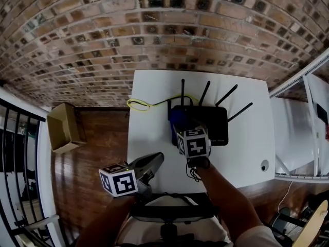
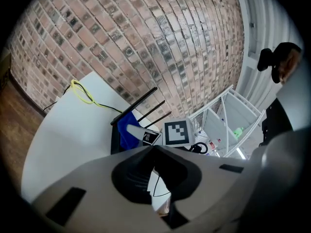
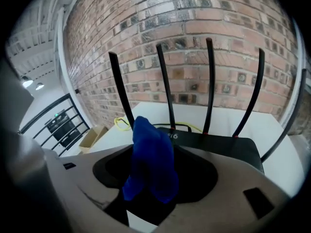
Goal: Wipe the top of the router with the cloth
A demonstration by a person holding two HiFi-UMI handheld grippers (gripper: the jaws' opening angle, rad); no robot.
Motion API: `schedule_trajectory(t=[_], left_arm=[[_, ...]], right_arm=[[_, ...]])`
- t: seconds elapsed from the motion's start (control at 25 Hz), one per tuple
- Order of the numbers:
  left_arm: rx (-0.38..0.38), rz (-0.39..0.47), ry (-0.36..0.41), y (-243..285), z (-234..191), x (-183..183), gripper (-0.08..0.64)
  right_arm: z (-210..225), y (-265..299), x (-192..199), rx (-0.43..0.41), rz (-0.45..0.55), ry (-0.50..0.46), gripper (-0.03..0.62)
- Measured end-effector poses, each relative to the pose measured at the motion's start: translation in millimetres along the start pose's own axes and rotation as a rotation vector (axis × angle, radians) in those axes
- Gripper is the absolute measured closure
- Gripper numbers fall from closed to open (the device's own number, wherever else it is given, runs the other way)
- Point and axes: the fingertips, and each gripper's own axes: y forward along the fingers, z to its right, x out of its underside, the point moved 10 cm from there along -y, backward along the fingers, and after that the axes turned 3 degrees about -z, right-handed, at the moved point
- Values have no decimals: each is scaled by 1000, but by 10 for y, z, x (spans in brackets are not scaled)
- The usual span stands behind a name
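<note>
**At Frame Centre: Cloth Clamped at Router, Wipe Pending**

Right tool [image 1: 178, 124] is clamped on a blue cloth [image 3: 151, 157], which bunches up between its jaws and droops below them. In the head view the cloth sits at the left end of the black router [image 1: 212, 123], which lies at the centre of the white tabletop [image 1: 154, 133]. Contact with the casing cannot be confirmed.

Left tool [image 1: 153, 161], lower left of centre, has its jaws together on nothing and is well apart from the router.

Assessment: the cloth is soft, light and limp and will likely fold under pressure. The present hold on its bunched middle appears adequate, leaving the loose tail as the wiping face. The router looks light and rigid and may slide on the smooth tabletop. Its four antennas [image 3: 208, 81] along the far edge are slender and best avoided.
</note>
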Motion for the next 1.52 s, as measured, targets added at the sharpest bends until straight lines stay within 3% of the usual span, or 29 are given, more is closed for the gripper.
schedule_trajectory(t=[0.12, 0.36, 0.92, 1.52], left_arm=[[5, -3, 9, 12, 13, -15, 557], [3, 0, 23, 64, 30, -1, 557], [22, -31, 19, 484, 254, 99, 557], [58, -67, 10, 873, 483, 197, 557]], right_arm=[[-14, 77, 43, -2, -54, -35, 350], [-9, 30, 33, 16, -48, -101, 424], [875, -236, 242, 105, -69, 5, 429], [1606, -603, 481, 207, -90, 51, 433]])
